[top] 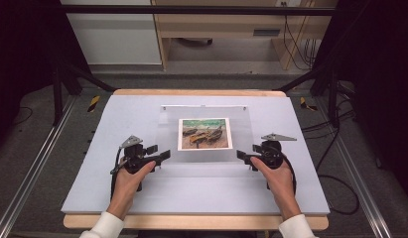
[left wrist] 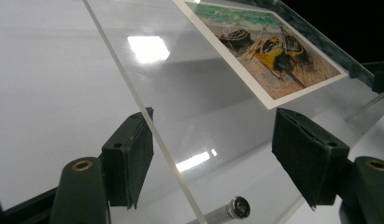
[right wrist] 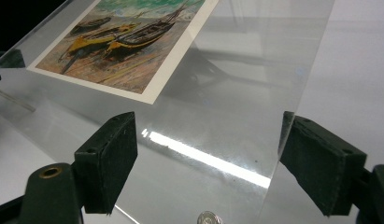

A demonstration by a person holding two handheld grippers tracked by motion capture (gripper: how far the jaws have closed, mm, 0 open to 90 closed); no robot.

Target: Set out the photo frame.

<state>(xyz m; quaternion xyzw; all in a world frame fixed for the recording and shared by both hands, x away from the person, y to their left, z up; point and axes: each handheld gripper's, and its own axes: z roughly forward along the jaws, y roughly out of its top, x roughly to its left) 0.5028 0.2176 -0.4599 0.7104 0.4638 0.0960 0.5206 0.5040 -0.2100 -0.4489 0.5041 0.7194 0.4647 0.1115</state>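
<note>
- Clear acrylic sheet (top: pixel 206 144) mid worktop (top: pixel 92 193), boat print (top: pixel 204 133) under or in it. Left gripper (top: pixel 162 155) and right gripper (top: pixel 242 156) at its near corners. Grey mat, dark room, wooden furniture behind.
- Left gripper view: jaws open, astride the sheet edge (left wrist: pixel 147 121), not clamped.
- Right gripper view: jaws open around the other edge (right wrist: pixel 292 93). Risk: slick acrylic slipping, or uneven lift shifting the print.

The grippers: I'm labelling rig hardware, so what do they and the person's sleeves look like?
Both the left gripper and the right gripper are black, each topped by a grey three-cornered plate, with black cables trailing. Their fingers are black blocks with brass-coloured screw holes. The sleeves are white.
</note>
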